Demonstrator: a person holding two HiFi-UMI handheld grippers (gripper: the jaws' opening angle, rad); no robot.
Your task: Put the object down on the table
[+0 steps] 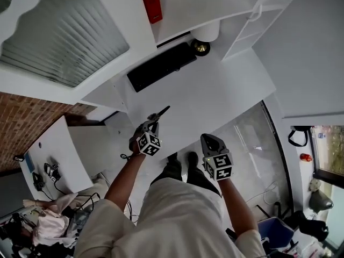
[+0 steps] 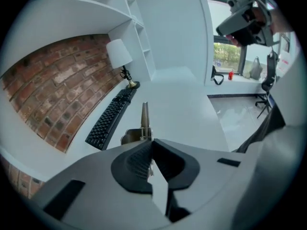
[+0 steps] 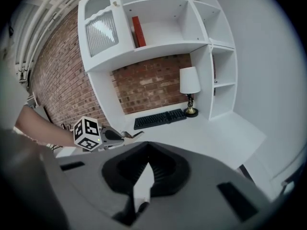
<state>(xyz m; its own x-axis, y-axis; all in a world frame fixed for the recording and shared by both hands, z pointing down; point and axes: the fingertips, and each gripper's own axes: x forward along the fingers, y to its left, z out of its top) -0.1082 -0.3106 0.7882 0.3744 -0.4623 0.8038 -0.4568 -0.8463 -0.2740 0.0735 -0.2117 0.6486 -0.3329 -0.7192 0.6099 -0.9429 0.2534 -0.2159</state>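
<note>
My left gripper (image 1: 152,124) is shut on a small metal tool (image 1: 160,113) whose narrow tip points out past the jaws, held in the air over the near edge of the white desk (image 1: 215,90). In the left gripper view the tool (image 2: 144,123) sticks up between the dark pads (image 2: 139,162) of the left gripper (image 2: 151,143), above the desktop (image 2: 177,104). My right gripper (image 1: 210,139) hangs to the right, off the desk's front edge, shut with nothing in it. The right gripper view shows its jaws (image 3: 147,147) together, and the left gripper (image 3: 108,137) with the tool (image 3: 130,135) at the left.
A black keyboard (image 1: 161,66) lies at the back of the desk beside a white-shaded lamp (image 1: 203,39). Shelves above hold a red book (image 1: 150,1). A low white side table (image 1: 54,155) with cables stands at the left. Glossy floor (image 1: 252,138) lies to the right.
</note>
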